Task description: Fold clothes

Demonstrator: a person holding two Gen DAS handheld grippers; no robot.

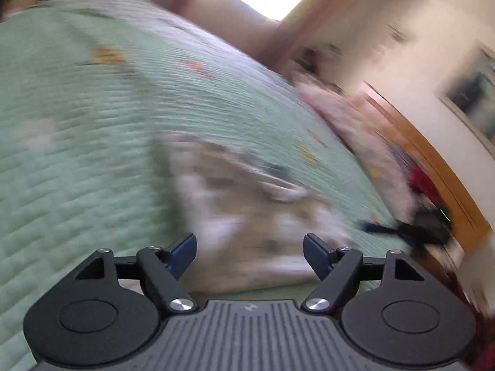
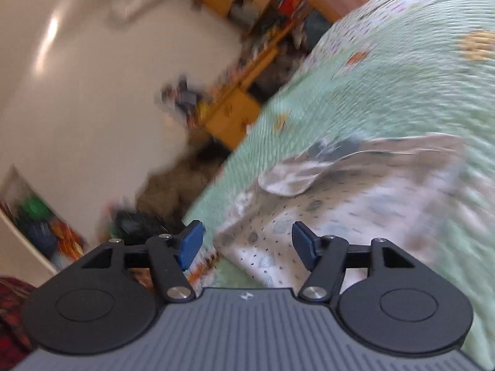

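Observation:
A small white garment (image 1: 247, 210) with a fine printed pattern lies on a pale green quilted bedspread (image 1: 92, 123); both views are blurred by motion. In the left wrist view my left gripper (image 1: 250, 252) is open above the garment's near edge, with nothing between its blue pads (image 1: 185, 252). The right wrist view shows the same garment (image 2: 355, 198) with a folded flap near its far side. My right gripper (image 2: 247, 244) hangs open over the garment's near left corner, and its pads (image 2: 191, 242) do not touch the cloth. The other gripper (image 1: 423, 232) appears dark at the garment's right end.
The bedspread (image 2: 402, 86) covers most of both views. A wooden bed frame (image 1: 433, 160) and pink bedding (image 1: 355, 123) run along the right. Beyond the bed's left edge stand an orange shelf unit (image 2: 235, 114) with clutter and a white wall (image 2: 108, 92).

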